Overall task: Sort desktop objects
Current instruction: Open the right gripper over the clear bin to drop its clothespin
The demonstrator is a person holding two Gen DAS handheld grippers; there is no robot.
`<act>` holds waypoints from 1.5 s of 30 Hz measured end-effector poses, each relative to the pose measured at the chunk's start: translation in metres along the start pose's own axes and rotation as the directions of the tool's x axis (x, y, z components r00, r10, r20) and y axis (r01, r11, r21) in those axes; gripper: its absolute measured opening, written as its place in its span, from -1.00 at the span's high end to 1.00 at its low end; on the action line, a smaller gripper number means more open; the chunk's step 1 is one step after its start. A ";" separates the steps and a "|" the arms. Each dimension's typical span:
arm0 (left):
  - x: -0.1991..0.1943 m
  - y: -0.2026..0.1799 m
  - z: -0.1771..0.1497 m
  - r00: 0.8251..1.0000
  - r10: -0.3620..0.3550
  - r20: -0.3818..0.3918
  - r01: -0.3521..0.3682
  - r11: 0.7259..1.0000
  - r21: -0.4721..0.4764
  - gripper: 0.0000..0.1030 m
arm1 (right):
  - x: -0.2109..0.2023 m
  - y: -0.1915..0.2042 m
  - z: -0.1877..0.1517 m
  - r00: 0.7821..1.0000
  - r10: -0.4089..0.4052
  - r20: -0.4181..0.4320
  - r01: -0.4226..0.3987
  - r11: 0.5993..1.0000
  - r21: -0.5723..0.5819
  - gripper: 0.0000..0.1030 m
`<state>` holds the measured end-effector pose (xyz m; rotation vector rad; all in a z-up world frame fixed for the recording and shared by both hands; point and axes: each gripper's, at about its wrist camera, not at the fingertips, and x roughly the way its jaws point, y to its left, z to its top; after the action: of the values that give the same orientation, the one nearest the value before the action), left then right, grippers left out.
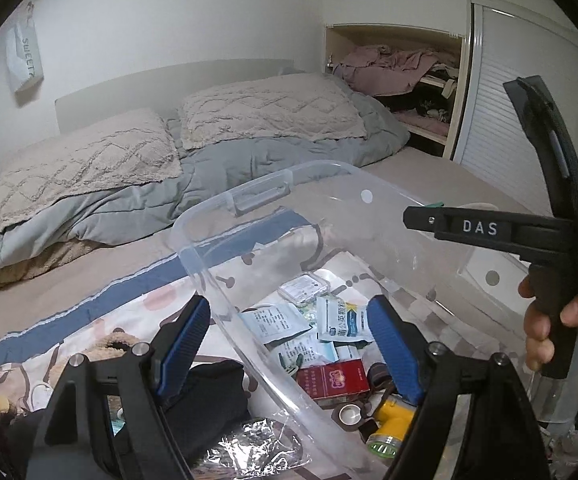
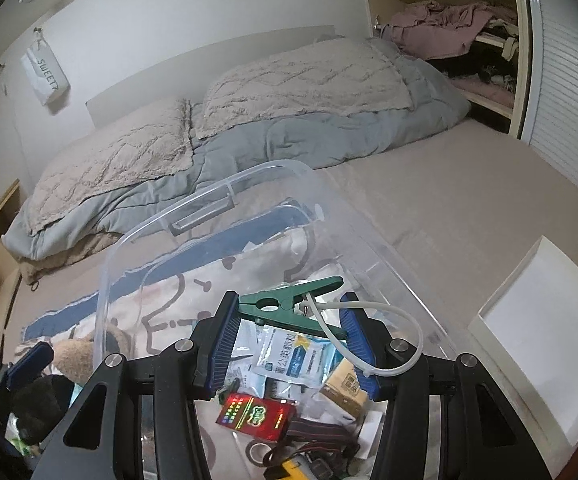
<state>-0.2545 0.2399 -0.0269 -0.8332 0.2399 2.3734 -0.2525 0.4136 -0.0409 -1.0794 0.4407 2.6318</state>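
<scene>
**Mia:** What does the right gripper [image 2: 289, 344] hold?

**Ben:** A dark green plastic clothes clip [image 2: 289, 307] with a thin white plastic cord [image 2: 373, 320] looped off it. One end of the clip sits against the left blue pad; the other end points past the right pad. The pads stand wide apart, so it is hard to tell how firm the pinch is. The clip hangs over the big clear plastic storage box [image 2: 107, 280].

**Mia:** And the left gripper [image 1: 289, 344]?

**Ben:** Its jaws are spread open and hold nothing. The box's clear wall runs up between them.

**Mia:** What could go wrong?

**Ben:** The clip could slip early, or its cord could catch on a pad and hang there after the jaws let go.

**Mia:** Would it miss the box?

**Ben:** Maybe not. The white medicine packets [image 2: 297, 354], the red card box [image 2: 259, 414] and the yellow plastic flashlight [image 1: 389, 428] lie right under it. But the left gripper could bump the wall and push the box, which rests on a soft bed.
</scene>
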 end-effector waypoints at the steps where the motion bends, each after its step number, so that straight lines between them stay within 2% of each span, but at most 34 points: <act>1: -0.001 0.001 0.000 1.000 0.001 0.001 -0.001 1.000 0.000 -0.57 | 0.002 0.002 0.002 1.000 0.004 -0.009 -0.004 1.000 -0.002 -0.01; 5: -0.004 0.006 0.000 1.000 0.024 0.015 -0.024 1.000 0.014 -0.57 | 0.013 0.007 0.020 0.999 0.026 -0.045 -0.026 1.000 -0.002 -0.01; 10: -0.007 0.017 0.004 0.999 0.028 0.047 -0.027 1.000 -0.014 -0.57 | 0.031 0.013 0.031 0.995 0.032 -0.097 -0.034 0.999 -0.019 -0.01; 14: -0.005 0.024 0.006 0.998 0.027 0.057 -0.025 0.999 -0.034 -0.57 | 0.048 0.011 0.041 0.990 0.054 -0.127 -0.052 0.998 0.024 -0.01; 22: -0.007 0.030 0.005 0.996 0.049 0.074 -0.047 0.998 -0.029 -0.57 | 0.077 0.015 0.058 0.985 0.004 -0.173 0.000 1.000 0.018 -0.01; 31: -0.011 0.032 0.008 0.995 0.041 0.092 -0.036 0.998 -0.054 -0.57 | 0.095 0.012 0.068 0.977 -0.057 -0.203 0.062 0.998 0.016 -0.01; 35: -0.012 0.032 0.008 0.995 0.037 0.093 -0.032 0.998 -0.055 -0.58 | 0.099 0.011 0.069 0.974 -0.047 -0.220 0.053 0.998 0.022 -0.01; 37: -0.012 0.032 0.008 0.995 0.035 0.094 -0.030 0.998 -0.055 -0.57 | 0.097 0.010 0.070 0.977 -0.029 -0.213 0.037 0.999 0.035 -0.25; 38: -0.012 0.032 0.008 0.995 0.034 0.095 -0.028 0.998 -0.055 -0.58 | 0.096 0.009 0.071 0.979 -0.028 -0.203 0.037 0.999 0.040 -0.64; 39: -0.013 0.032 0.008 0.995 0.032 0.097 -0.027 0.998 -0.055 -0.58 | 0.094 0.008 0.071 0.981 -0.035 -0.190 0.043 0.998 0.037 -0.83; 45: -0.015 0.030 0.008 0.994 0.033 0.101 -0.028 0.998 -0.058 -0.58 | 0.083 0.009 0.073 0.986 -0.049 -0.161 0.053 0.998 0.021 -0.83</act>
<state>-0.2677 0.2112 -0.0123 -0.7364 0.1458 2.4532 -0.3591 0.4430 -0.0491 -1.2830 0.4718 2.4986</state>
